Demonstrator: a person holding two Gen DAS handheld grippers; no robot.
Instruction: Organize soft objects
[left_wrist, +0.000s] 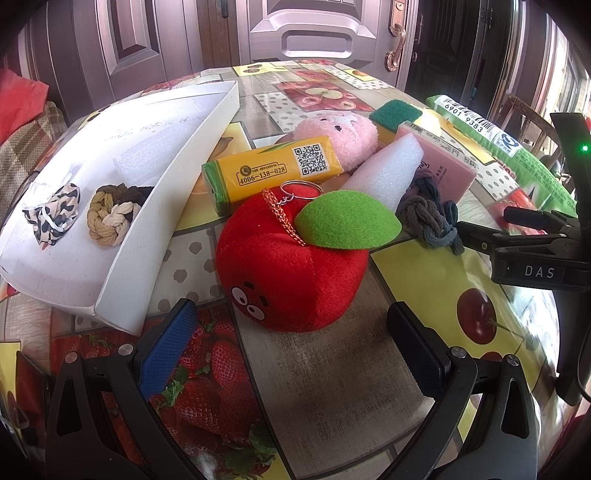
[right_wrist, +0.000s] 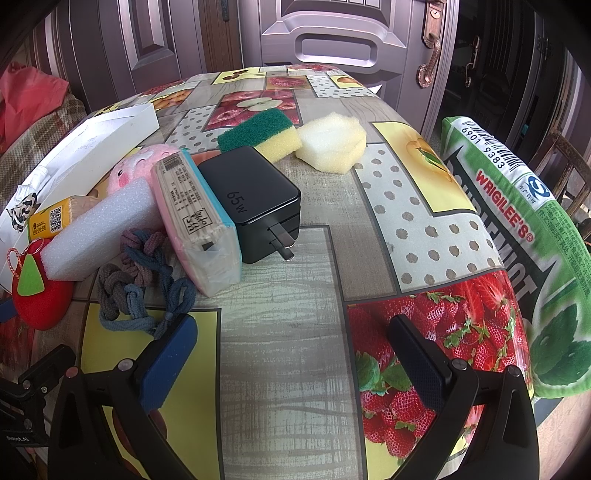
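A red plush apple (left_wrist: 291, 266) with a green felt leaf lies just ahead of my left gripper (left_wrist: 291, 332), which is open and empty. Left of it a white box (left_wrist: 122, 280) holds a patterned scrunchie (left_wrist: 53, 214) and a braided hair tie (left_wrist: 110, 218). Behind the apple lie a yellow tissue pack (left_wrist: 266, 171), a pink plush (left_wrist: 343, 134), a white foam block (left_wrist: 384, 173) and a grey knotted hair tie (left_wrist: 430, 218). My right gripper (right_wrist: 291, 354) is open over the table, with the grey hair tie (right_wrist: 144, 280) at its left finger.
A black 65W charger (right_wrist: 255, 199), a pink tissue pack (right_wrist: 199, 218), a green-yellow sponge (right_wrist: 262, 134) and a pale foam piece (right_wrist: 332, 142) lie mid-table. A long green gum-shaped pillow (right_wrist: 517, 229) lies along the right edge. Doors stand behind the table.
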